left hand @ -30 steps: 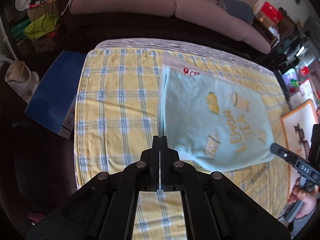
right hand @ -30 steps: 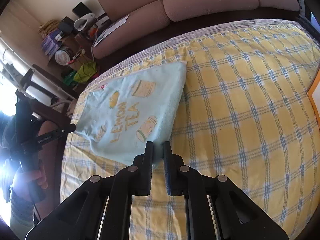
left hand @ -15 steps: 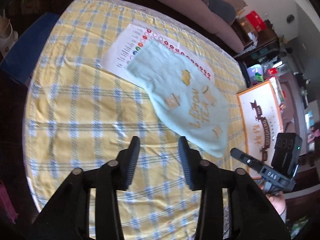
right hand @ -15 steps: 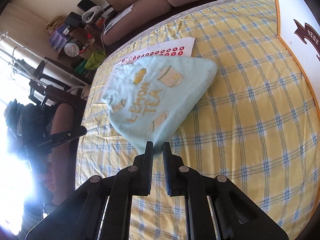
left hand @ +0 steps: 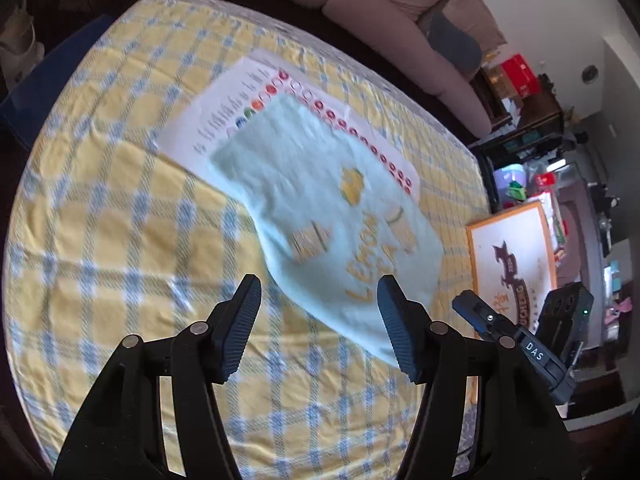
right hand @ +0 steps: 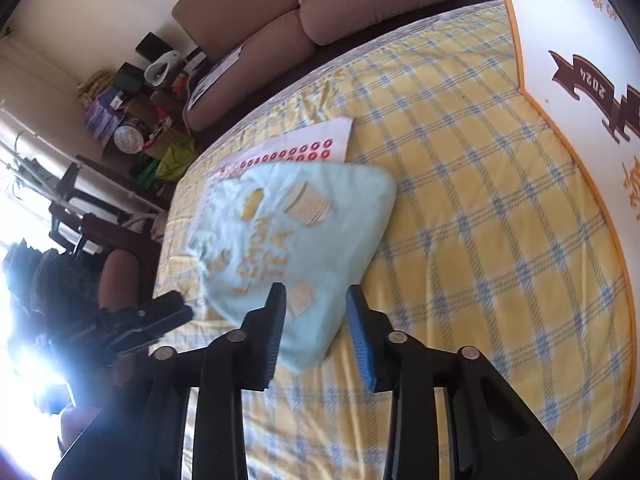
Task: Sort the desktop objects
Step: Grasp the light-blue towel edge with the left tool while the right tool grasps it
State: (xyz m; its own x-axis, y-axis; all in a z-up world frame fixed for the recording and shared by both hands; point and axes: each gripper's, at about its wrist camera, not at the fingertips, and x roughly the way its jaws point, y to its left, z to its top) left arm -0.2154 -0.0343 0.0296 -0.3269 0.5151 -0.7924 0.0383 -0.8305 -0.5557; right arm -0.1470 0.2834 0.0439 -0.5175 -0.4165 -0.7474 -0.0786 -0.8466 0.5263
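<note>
A pale mint-green folded towel printed with lemons, cups and the words "LEMON TEA" (left hand: 328, 216) (right hand: 296, 236) is lying flat near the middle of the table, and part of a white paper sheet edged with rows of red and coloured circles (left hand: 224, 120) (right hand: 304, 144) is being covered by its far end, so that the sheet is being seen only along the towel's far and side edges. Both are being carried by a yellow, white and blue checked tablecloth (left hand: 112, 240) (right hand: 480, 248), which is lying slightly wrinkled over the whole tabletop. A white board with an orange border and dark brown lettering (left hand: 512, 256) (right hand: 580, 80) is being seen at the right side of the cloth, apart from the towel. The left gripper (left hand: 318, 312) is being held above the cloth with its black ribbed fingers spread wide apart, nothing being gripped between them, and the near corner of the towel is being framed just beyond its tips. The right gripper (right hand: 316, 320) is being held over the towel's near corner with its fingers also parted, the gap being narrower, and nothing is being clamped; whether the cloth is being touched cannot be told. A brown upholstered sofa (left hand: 400, 8) (right hand: 320, 12) is being seen beyond the table's far edge
</note>
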